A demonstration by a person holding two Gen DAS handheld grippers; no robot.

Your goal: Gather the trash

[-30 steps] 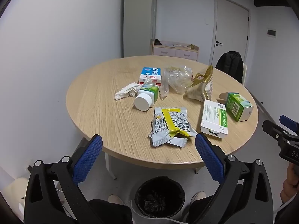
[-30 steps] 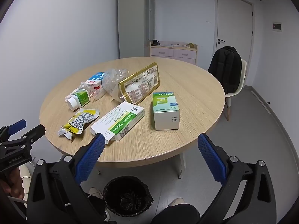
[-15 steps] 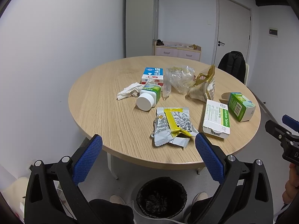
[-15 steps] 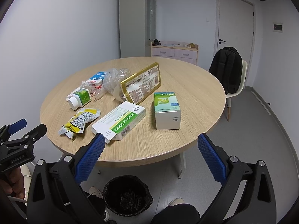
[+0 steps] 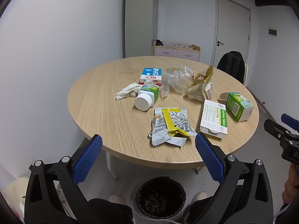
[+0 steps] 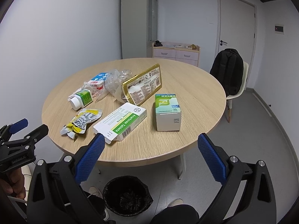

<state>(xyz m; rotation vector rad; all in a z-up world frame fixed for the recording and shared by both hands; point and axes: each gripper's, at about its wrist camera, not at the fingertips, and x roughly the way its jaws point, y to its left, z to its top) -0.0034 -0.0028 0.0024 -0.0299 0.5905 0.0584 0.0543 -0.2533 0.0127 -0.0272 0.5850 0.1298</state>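
Left wrist view: left gripper [image 5: 148, 145], jaws wide apart, empty, held short of the table [image 5: 104, 112] edge. Bin [image 5: 160, 196] on the floor below and just behind the fingertips, black liner; what lies in it cannot be told. Progress, by judgement: collection not begun, all trash on the table, none gripped. Items from this tool: wrapper [image 5: 171, 126], crumpled, silver and yellow, nearest, just ahead between the fingers, long axis running away from the tool, yellow strip along it. Tablet box [image 5: 214, 118], ahead to the right, flat, long axis away from the tool, open flap end facing it. Green box [image 5: 239, 106], further right, on its side. Bottle [image 5: 147, 98], lying down, white cap toward the tool, axis away and slightly right. Tissue [image 5: 127, 93], just left of the bottle. Carton [image 5: 151, 75], clear bag [image 5: 178, 80] and gold pouch [image 5: 200, 87], in a row beyond. Right wrist view: right gripper [image 6: 149, 149], jaws equally wide apart, empty, left fingertip just before the tablet box's open end. Left to do: every item.
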